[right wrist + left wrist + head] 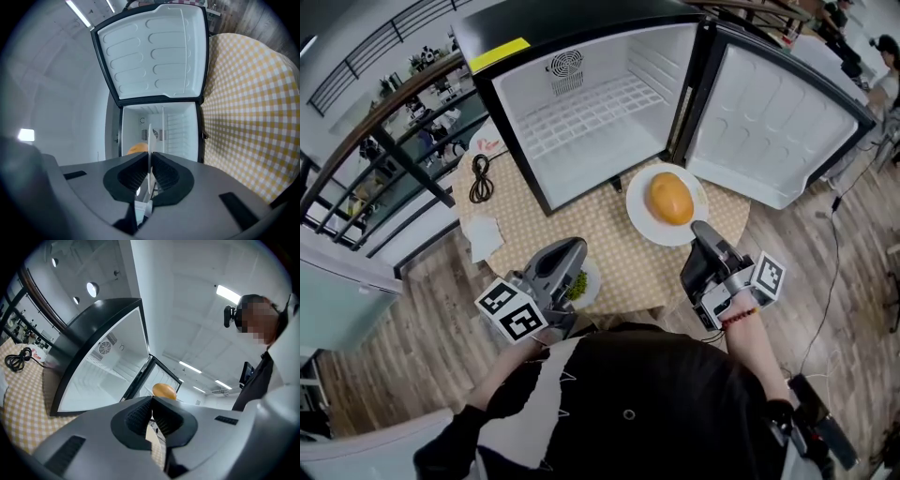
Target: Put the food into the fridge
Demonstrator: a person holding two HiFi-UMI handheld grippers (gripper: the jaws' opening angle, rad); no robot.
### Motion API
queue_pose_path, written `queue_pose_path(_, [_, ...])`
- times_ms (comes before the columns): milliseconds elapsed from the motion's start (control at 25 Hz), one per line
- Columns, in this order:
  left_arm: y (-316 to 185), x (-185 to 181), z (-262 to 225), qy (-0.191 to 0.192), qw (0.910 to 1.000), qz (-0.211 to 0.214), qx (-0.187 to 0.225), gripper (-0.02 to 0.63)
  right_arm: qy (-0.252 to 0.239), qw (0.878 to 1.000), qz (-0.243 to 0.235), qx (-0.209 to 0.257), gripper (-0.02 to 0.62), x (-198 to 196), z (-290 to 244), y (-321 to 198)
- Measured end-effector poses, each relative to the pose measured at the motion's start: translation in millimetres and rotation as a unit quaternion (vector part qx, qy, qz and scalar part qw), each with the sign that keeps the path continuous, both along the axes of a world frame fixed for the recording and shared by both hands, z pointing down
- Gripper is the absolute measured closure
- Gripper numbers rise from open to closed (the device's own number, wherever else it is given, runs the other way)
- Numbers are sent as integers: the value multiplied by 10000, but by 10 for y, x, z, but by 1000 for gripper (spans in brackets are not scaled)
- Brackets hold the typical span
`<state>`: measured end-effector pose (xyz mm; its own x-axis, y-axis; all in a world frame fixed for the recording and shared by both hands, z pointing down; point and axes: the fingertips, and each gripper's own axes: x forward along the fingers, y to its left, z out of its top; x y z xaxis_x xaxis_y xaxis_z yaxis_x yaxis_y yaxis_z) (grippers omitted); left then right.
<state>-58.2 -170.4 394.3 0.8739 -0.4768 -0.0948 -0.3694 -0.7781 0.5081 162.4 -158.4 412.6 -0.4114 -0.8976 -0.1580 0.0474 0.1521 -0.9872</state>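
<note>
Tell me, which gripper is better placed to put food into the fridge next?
Right. The right gripper clamps the white plate bearing the orange food, facing the open fridge; the left gripper is shut, empty.

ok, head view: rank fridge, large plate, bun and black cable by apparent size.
1. fridge, by far the largest
2. large plate
3. bun and cable look about alike, so I won't rank them.
</note>
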Motion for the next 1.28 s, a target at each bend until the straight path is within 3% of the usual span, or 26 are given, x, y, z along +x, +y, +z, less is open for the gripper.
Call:
queue_pose_path(680, [-310,-377,99,31,9996,285,6,592,-123,9985,521,139,558,-240,-92,-359])
queue_pose_path(1280, [-357,-628,137,190,9986,-468,-127,592,-20,9997,244,-38,558,-280,-205,-757])
